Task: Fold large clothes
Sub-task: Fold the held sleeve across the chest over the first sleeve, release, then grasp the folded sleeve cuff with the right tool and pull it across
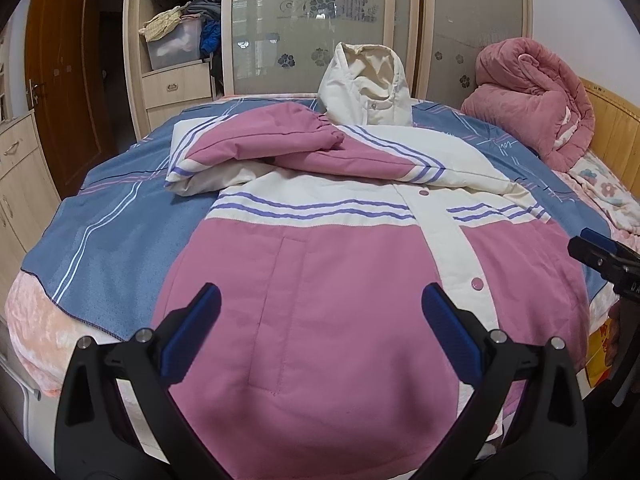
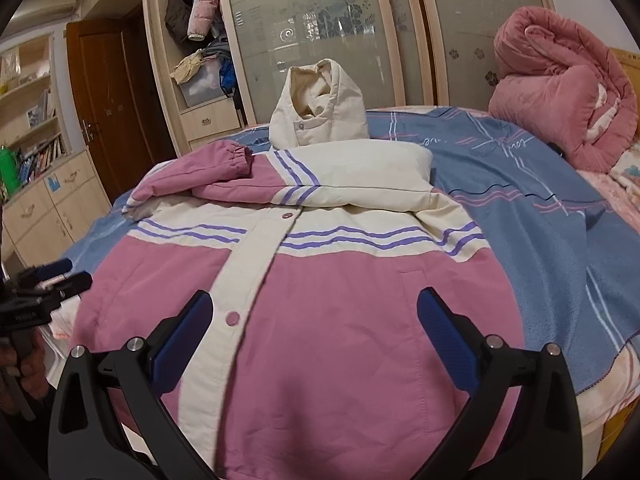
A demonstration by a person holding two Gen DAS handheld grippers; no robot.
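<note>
Nearest our cameras, the pink lower front of the hooded jacket (image 1: 320, 300) fills the space ahead of both grippers. Our left gripper (image 1: 320, 320) hangs over its left half with the jaws spread wide and nothing between them; the blue pads (image 1: 192, 332) sit apart above the fabric, and we cannot tell whether they touch it. Our right gripper (image 2: 316, 328) hangs over the right half, jaws likewise spread and holding nothing.

The jacket lies front up on the blue striped sheet (image 1: 108, 232) of the bed (image 1: 24, 320), its hem toward us. A cream placket (image 2: 244, 280) with pink snaps runs up the middle, crossed by 3 purple stripes on a cream band. Both sleeves (image 1: 280, 140) are folded across the chest, pink cuff resting on top. The cream hood (image 1: 368, 88) stands upright at the far end.

A rolled pink quilt (image 1: 532, 96) sits at the bed's right, beside the headboard. Behind the bed stands a wardrobe (image 1: 308, 20) with frosted sliding doors, and a brown door (image 1: 60, 80) is at the left.
</note>
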